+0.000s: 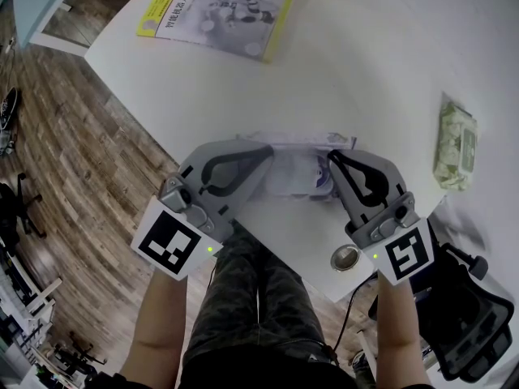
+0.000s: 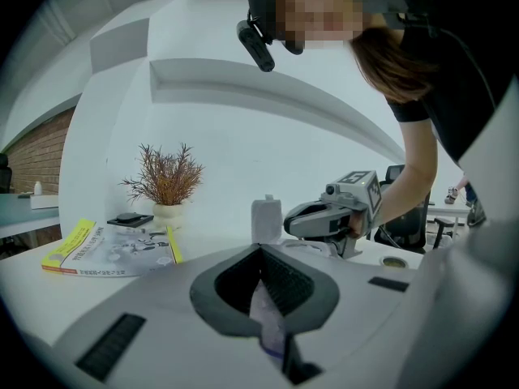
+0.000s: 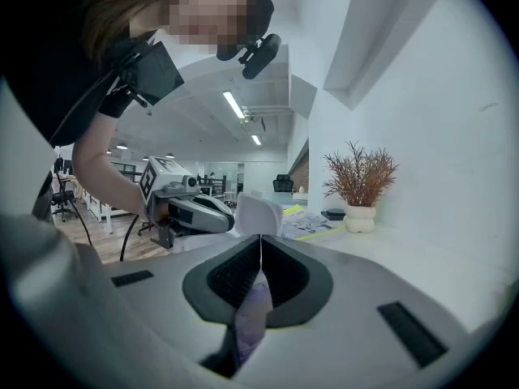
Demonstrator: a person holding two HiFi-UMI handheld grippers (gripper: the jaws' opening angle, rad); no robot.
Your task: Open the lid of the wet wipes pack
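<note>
The wet wipes pack [image 1: 298, 168], white with lavender print, lies near the table's front edge between both grippers. From the left, my left gripper [image 1: 271, 156] is shut on the pack's thin film edge [image 2: 268, 318]. My right gripper [image 1: 331, 162] is shut on the opposite film edge [image 3: 251, 318]. A white flap, apparently the pack's lid [image 2: 265, 219], stands upright just beyond the jaws and also shows as the lid [image 3: 258, 215] in the right gripper view. Each gripper view shows the other gripper across the pack: the right gripper [image 2: 328, 215] and the left gripper [image 3: 199, 209].
A yellow-edged magazine [image 1: 219, 10] lies at the table's far side. A green wipes pack [image 1: 456, 146] sits at the right. A round metal insert [image 1: 345, 258] is set near the front edge. A dried plant in a pot [image 2: 166, 183] stands by the wall; an office chair [image 1: 462, 314] is on the right.
</note>
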